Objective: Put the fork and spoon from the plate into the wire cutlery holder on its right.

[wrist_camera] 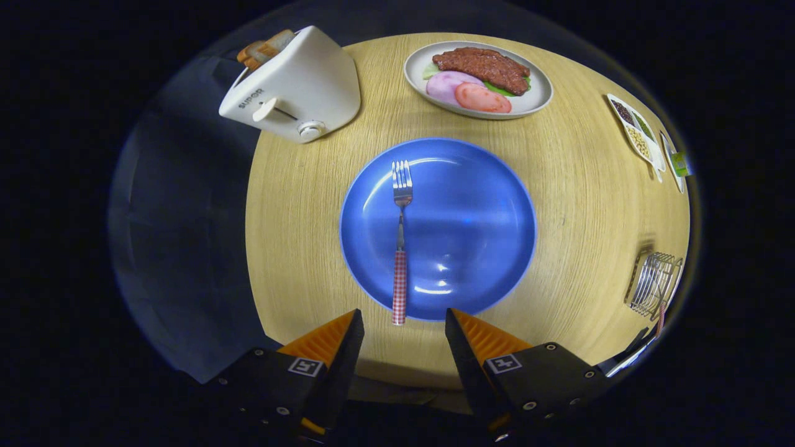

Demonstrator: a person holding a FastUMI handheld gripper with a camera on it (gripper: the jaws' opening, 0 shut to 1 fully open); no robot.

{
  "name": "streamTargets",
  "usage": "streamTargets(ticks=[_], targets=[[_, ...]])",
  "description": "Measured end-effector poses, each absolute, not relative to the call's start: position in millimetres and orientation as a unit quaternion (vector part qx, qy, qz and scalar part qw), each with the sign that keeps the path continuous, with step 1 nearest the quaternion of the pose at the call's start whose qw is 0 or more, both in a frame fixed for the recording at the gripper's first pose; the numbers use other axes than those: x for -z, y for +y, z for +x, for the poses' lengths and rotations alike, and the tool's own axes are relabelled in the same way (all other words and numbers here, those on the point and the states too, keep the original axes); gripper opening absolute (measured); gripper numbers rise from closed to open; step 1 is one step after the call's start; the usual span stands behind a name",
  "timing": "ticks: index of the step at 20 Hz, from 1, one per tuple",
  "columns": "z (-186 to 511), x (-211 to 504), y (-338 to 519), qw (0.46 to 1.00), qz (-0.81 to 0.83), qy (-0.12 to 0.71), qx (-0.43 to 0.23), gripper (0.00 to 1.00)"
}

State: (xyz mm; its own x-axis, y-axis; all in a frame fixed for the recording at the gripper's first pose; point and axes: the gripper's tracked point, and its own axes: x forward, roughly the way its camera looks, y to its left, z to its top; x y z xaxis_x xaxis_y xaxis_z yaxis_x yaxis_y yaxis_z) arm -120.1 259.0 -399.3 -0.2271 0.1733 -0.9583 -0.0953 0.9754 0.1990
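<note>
The fork lies on the blue plate, left of the plate's middle, tines pointing away from the claw and its red-and-white checked handle running back toward it. The end of the handle hangs just over the plate's near rim, right ahead of the gap between the two fingers. The gripper hovers over the near edge of the round wooden table with its fingers spread apart — nothing is between them, and neither touches the fork or the plate.

The wire cutlery holder stands well off to the right of the fingers, near the table's edge and clear of the blue plate. A slim, handle-like piece shows at its near side, too small to tell what it is.

Beyond the blue plate, farther from the claw, sits a pale plate of food — a dark slab of meat, pink slices and a bit of green. Beyond and to the left of the fingers a white toaster sits at the table's far-left edge, with slices of toast sticking out of its top. Far to the right, beyond the holder, a narrow divided dish holds small portions of grains or beans.
</note>
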Motion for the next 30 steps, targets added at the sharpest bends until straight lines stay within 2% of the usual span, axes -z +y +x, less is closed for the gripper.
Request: streamTargets(ticks=[6,12,13,15,21,25,30], targets=[[-120,430,260,0.616,0.0,0.783,-0.08,0.72],[-127,447,252,0.619,-0.026,0.782,-0.06,0.49],[-128,447,251,0.619,-0.03,0.782,-0.062,0.41],[-132,447,250,0.618,-0.041,0.782,-0.069,0.33],[-137,450,251,0.618,-0.072,0.778,-0.091,0.15],[-129,452,250,0.632,-0.08,0.761,-0.123,0.1],[-114,425,229,0.652,-0.05,0.745,-0.129,0.09]])
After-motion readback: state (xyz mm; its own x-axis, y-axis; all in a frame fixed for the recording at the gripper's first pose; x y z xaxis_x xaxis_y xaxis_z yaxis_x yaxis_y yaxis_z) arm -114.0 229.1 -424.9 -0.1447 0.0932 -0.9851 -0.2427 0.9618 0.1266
